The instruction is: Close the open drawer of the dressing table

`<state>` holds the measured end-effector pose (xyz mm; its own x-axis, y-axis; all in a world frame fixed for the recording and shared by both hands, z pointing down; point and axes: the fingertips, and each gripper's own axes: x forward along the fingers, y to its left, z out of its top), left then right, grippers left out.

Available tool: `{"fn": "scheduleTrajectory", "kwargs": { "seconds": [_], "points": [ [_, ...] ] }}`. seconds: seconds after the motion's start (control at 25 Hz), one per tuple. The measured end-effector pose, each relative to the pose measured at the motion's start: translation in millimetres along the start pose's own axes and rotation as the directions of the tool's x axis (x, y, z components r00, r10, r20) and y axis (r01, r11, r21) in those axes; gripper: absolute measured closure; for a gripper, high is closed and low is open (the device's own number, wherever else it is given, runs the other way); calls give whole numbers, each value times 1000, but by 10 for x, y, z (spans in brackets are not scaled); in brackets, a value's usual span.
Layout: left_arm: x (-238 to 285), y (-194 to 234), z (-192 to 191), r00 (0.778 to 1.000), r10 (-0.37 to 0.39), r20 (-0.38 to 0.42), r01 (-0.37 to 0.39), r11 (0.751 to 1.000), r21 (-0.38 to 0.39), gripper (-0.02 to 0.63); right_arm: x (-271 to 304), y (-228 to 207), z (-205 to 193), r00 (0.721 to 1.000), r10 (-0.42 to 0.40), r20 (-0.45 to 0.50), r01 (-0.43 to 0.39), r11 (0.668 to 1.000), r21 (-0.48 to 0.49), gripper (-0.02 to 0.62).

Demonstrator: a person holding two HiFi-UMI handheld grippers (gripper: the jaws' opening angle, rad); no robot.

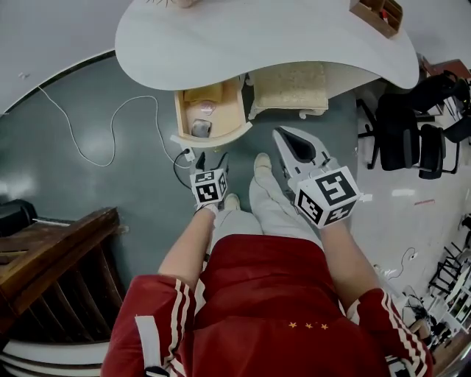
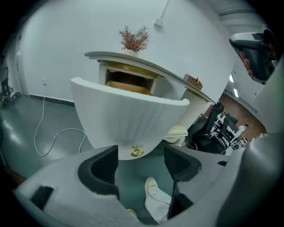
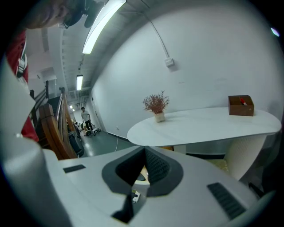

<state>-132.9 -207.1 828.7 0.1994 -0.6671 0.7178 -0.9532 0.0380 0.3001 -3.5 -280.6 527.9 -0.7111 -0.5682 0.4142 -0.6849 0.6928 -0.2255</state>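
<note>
**Close the drawer: approach stage.** The drawer (image 1: 221, 137) stands pulled out from beneath the white tabletop (image 1: 257, 37), its wooden interior exposed to the head view and holding a few small items too indistinct to name. Its curved white front (image 2: 128, 119) carries a small brass knob (image 2: 136, 152) low at the centre.

The left tongs (image 2: 141, 162) are held in front of the drawer with the jaws spread apart. In the left gripper view the knob appears in the gap just above and beyond the two dark pads, and neither pad touches it or the front. Nothing is gripped.

The right tongs (image 3: 144, 150) hover to the right of the drawer and nearer the person, with the jaw tips brought together on nothing.

A beige cushioned stool (image 1: 288, 87) sits just to the right of the drawer, tucked under the tabletop edge. Above and behind the drawer a vase of dried twigs (image 2: 133, 40) stands on the tabletop. A small wooden box (image 1: 377, 13) rests far to the right of the drawer, at the tabletop's end.

On the floor to the left of the drawer a white cable (image 1: 96, 140) trails in loops. The person's white shoes (image 1: 261, 166) are planted just in front of the drawer. Black chairs (image 1: 416, 132) stand well to the right of it.
</note>
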Motion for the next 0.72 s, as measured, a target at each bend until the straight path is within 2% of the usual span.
{"fn": "scheduleTrajectory", "kwargs": {
  "seconds": [0.36,0.48,0.56,0.72],
  "points": [
    [278,126,-142,999,30,-35,-32,998,-58,344,-21,-217,-332,998,-25,-55,26,1000,8,589],
    [318,139,-147,999,27,-42,-31,995,-92,414,-29,-273,-406,997,-30,-66,31,999,18,589],
    [330,112,-134,999,28,-47,-32,996,-79,501,-34,-319,-443,997,-35,-74,37,999,26,589],
    [336,103,-129,997,48,-67,-51,998,-46,505,-41,-371,-484,996,-38,-86,41,998,39,589]
  ]
}}
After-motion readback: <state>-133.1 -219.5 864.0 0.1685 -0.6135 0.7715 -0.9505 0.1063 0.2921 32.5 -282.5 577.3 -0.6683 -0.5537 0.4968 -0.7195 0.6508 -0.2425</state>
